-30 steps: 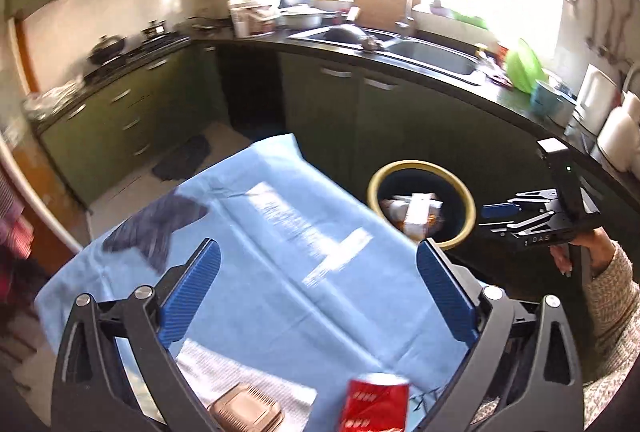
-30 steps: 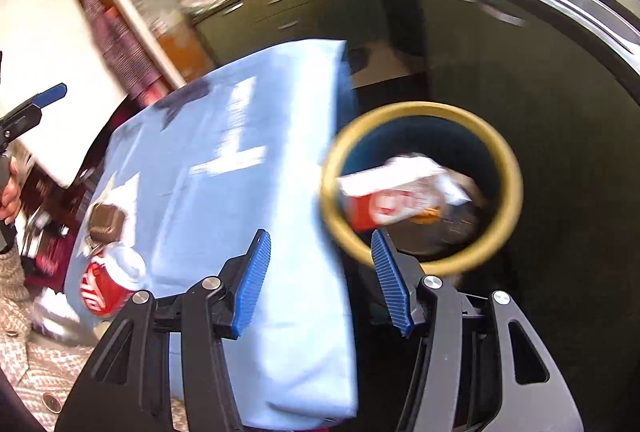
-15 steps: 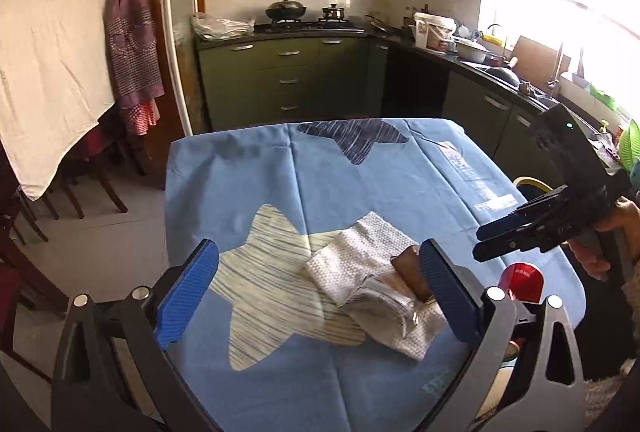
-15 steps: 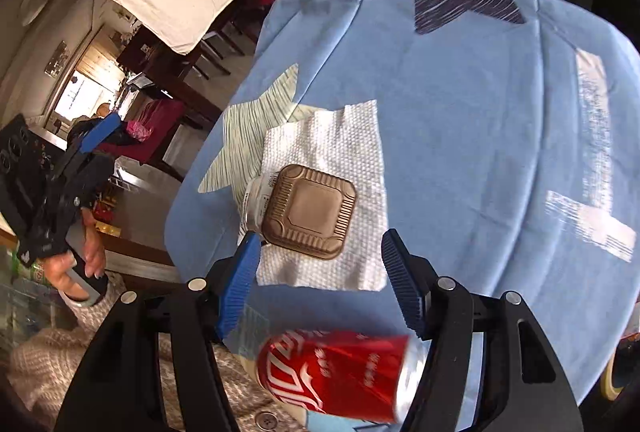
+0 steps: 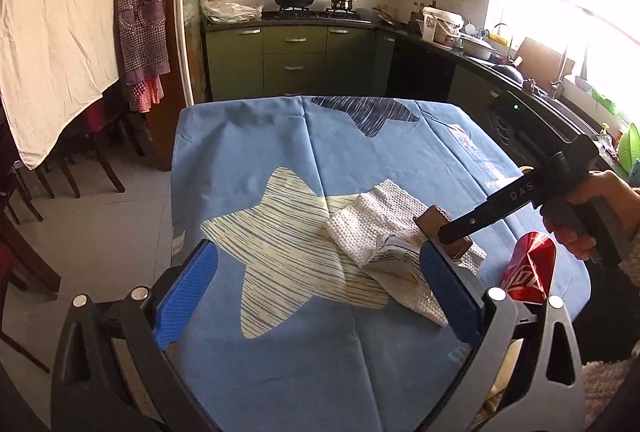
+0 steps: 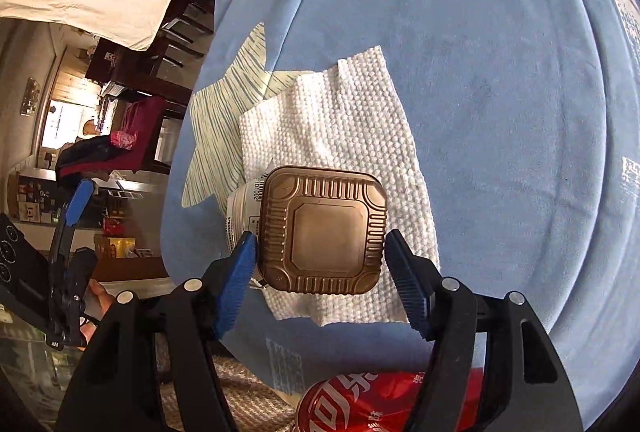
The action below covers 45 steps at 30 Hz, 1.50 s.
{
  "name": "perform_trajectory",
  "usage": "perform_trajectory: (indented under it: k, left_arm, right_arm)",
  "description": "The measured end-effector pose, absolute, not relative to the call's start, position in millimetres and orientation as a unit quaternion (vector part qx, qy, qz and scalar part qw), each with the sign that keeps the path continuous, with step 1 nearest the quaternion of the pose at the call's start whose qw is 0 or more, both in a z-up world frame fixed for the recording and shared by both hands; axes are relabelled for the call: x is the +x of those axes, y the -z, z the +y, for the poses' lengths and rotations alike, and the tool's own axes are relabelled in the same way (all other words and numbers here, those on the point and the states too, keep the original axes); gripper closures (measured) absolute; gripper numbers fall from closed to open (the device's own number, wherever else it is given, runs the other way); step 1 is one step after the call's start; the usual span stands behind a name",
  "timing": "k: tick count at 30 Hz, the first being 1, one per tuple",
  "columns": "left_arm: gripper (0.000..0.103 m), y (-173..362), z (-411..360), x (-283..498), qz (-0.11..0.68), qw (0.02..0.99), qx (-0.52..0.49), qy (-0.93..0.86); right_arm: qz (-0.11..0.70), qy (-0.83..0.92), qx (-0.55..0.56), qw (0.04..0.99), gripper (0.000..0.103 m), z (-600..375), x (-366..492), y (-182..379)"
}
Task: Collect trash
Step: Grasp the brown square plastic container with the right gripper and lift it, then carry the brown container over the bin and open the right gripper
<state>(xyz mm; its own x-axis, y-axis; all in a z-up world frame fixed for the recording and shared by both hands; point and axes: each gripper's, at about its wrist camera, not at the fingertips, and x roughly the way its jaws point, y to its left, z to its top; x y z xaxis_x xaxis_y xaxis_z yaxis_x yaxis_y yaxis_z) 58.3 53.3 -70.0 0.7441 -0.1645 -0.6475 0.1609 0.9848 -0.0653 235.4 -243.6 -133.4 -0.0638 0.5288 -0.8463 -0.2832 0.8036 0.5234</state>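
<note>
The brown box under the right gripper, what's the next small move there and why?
Probably ease the right gripper down a little, then close on the brown box. Its jaws have just been opening and now straddle the box, with the blue pads beside its two sides and seemingly not pressing yet. The box sits on a white towel, so lower gently.

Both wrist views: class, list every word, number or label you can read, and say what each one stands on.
"DAS": on the arm of the right gripper.
"01002", partly hidden: on the white wrapper under the brown container.
Red can: white script, cut off, unreadable.
Blue tablecloth: white printed patches, too blurred.
</note>
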Motion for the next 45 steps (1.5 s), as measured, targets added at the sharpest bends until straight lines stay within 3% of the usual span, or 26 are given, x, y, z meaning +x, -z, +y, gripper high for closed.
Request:
perform_trajectory:
  k: [8, 15, 27, 36, 45]
  left_arm:
    - [0.007, 77.6, 50.7, 56.3, 0.355, 0.93, 0.002, 0.094]
    - [0.007, 76.7, 37.3, 56.1, 0.356, 0.928, 0.012, 0.107]
    - [0.007, 73.6, -23.9, 62.0, 0.363, 0.914, 0.055, 0.174]
    - [0.007, 68.9, -88.7, 67.8, 0.369, 0.894, 0.082, 0.242]
    - [0.007, 66.1, -121.9, 68.1, 0.375, 0.881, 0.108, 0.267]
  right_arm:
    - [0.655, -0.299, 0.08, 0.689, 0.043, -235.9, 233.2, 133.0]
    - [0.615, -0.301, 0.1, 0.722, 0.043, -263.1, 227.4, 99.4]
    - [0.52, -0.136, 0.185, 0.823, 0.041, -481.1, 207.2, 44.2]
    - [0.531, 0.059, 0.169, 0.829, 0.041, -643.0, 209.8, 107.9]
    - [0.55, 0.103, 0.168, 0.812, 0.039, -692.0, 221.8, 169.1]
